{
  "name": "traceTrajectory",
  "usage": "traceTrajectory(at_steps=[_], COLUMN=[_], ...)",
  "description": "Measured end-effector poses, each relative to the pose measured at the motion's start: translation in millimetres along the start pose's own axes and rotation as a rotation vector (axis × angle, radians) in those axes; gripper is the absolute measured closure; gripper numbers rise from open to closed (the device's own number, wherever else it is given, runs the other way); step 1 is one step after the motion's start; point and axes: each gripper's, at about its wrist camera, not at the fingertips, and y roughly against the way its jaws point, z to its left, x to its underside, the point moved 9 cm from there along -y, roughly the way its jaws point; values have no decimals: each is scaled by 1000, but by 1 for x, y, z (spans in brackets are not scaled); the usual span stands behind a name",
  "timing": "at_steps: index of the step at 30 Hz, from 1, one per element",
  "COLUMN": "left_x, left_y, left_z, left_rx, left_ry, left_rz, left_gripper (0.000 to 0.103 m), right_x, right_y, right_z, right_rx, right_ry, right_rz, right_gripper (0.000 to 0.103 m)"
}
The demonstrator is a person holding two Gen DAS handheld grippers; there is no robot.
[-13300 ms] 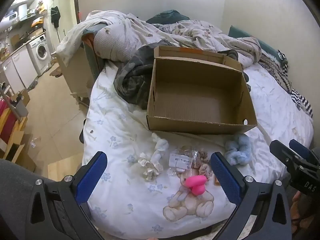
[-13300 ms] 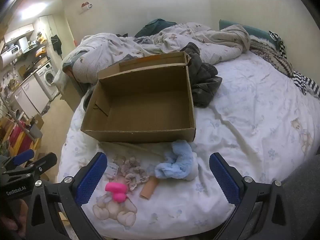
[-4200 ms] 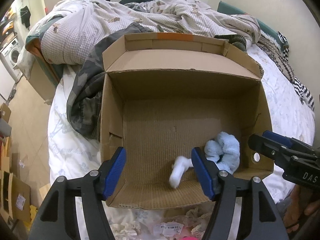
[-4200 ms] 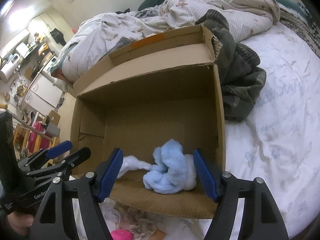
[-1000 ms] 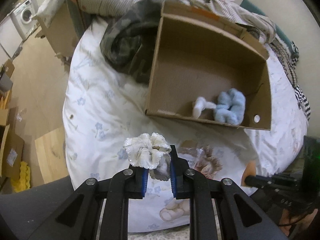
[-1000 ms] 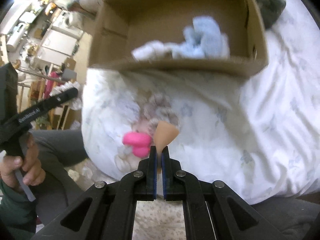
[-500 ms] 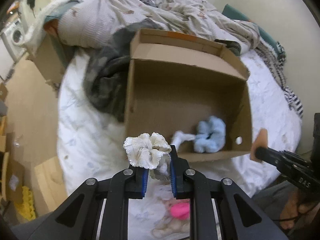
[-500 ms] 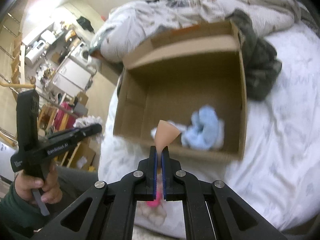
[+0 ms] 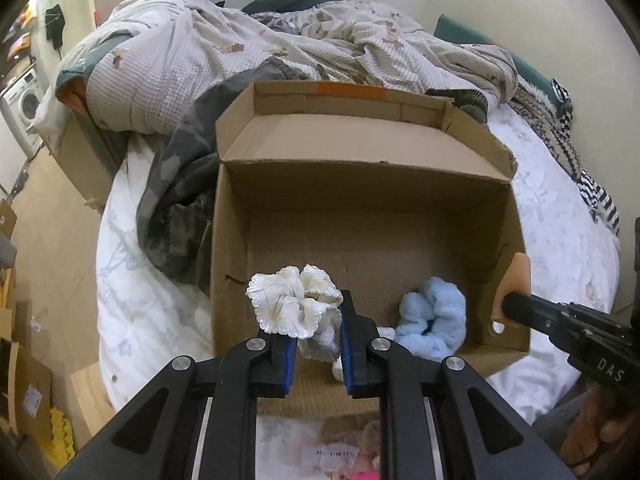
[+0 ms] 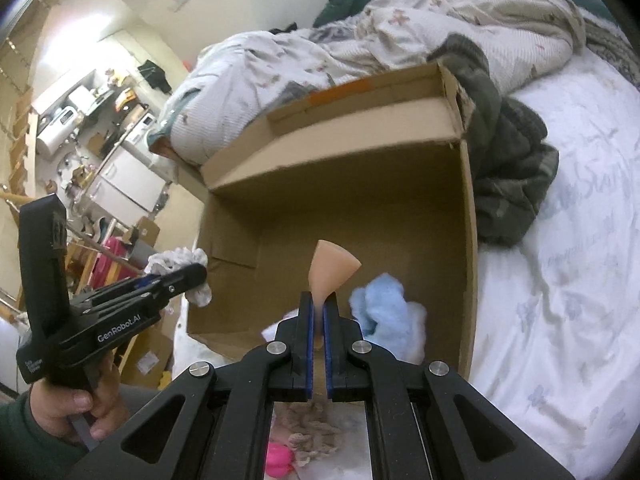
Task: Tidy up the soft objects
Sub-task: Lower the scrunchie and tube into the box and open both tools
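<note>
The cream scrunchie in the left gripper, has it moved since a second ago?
Yes. The cream scrunchie, clamped in the left gripper, was over the bed sheet short of the cardboard box; now it hangs just over the box's near edge, beside the blue scrunchie.

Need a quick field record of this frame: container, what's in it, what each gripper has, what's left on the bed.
container: open cardboard box on the bed
in box: blue scrunchie, white item partly hidden beside it
left gripper: shut on cream scrunchie, at the box's near wall
right gripper: shut on peach sponge, facing the box opening
left on bed: pink item and beige scrunchie, in front of the box
beside box: dark crumpled garment
</note>
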Motion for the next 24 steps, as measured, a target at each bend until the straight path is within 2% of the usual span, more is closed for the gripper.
traceTrajectory(at_steps=[9,24], left_x=[6,13], left_y=[-23,-33], left_z=[-1,-10], left_rx=[-1,-22], left_ry=[-5,-33], left_rz=[-3,9], left_gripper=[86,85], right_x=[11,15], right_y=[-30,-47], right_z=[-5,-3], right_rx=[72,90], right_ry=[26,40], right_rz=[72,131], right_gripper=[97,97])
